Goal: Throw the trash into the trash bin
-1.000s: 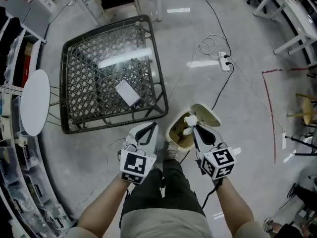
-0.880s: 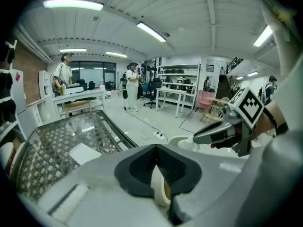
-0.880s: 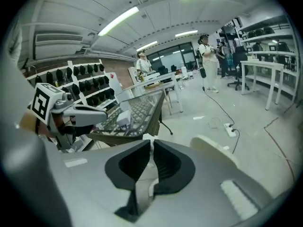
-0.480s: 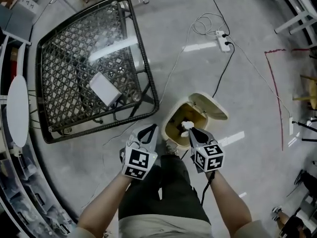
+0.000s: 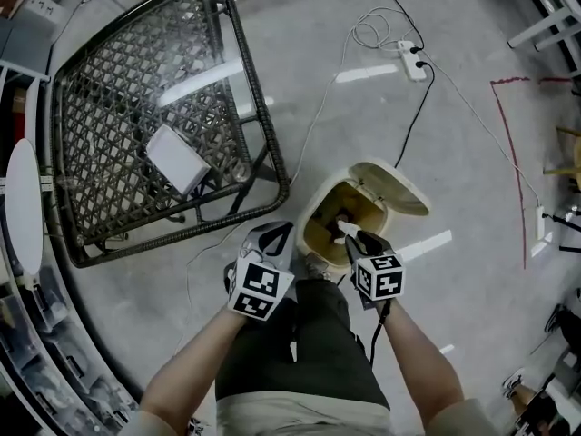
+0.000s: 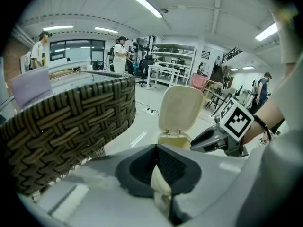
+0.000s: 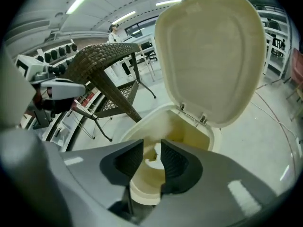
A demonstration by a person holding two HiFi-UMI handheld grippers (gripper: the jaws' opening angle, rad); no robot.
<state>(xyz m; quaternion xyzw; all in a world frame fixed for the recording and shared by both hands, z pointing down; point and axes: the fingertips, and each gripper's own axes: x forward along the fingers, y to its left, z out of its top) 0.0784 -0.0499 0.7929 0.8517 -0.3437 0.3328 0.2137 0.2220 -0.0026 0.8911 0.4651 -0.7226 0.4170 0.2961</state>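
Head view: wicker table (image 5: 109, 98) at far left. Cream trash bin (image 5: 368, 212) stands beside the table's near right corner, lid up. Right gripper (image 5: 343, 232) hangs over the bin's mouth. Its jaws have just been opening and stand apart, with white crumpled trash (image 7: 154, 160) in the gap, unpressed, seen against the bin's inside. Left gripper (image 5: 280, 232), just left of the bin, has its jaws closed together on nothing.

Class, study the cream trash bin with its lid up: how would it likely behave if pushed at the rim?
The trash bin looks like thin plastic holding little, so probably light; it may slide on the glossy floor. Its open lid stands tall over one side, so a push there might tip it.
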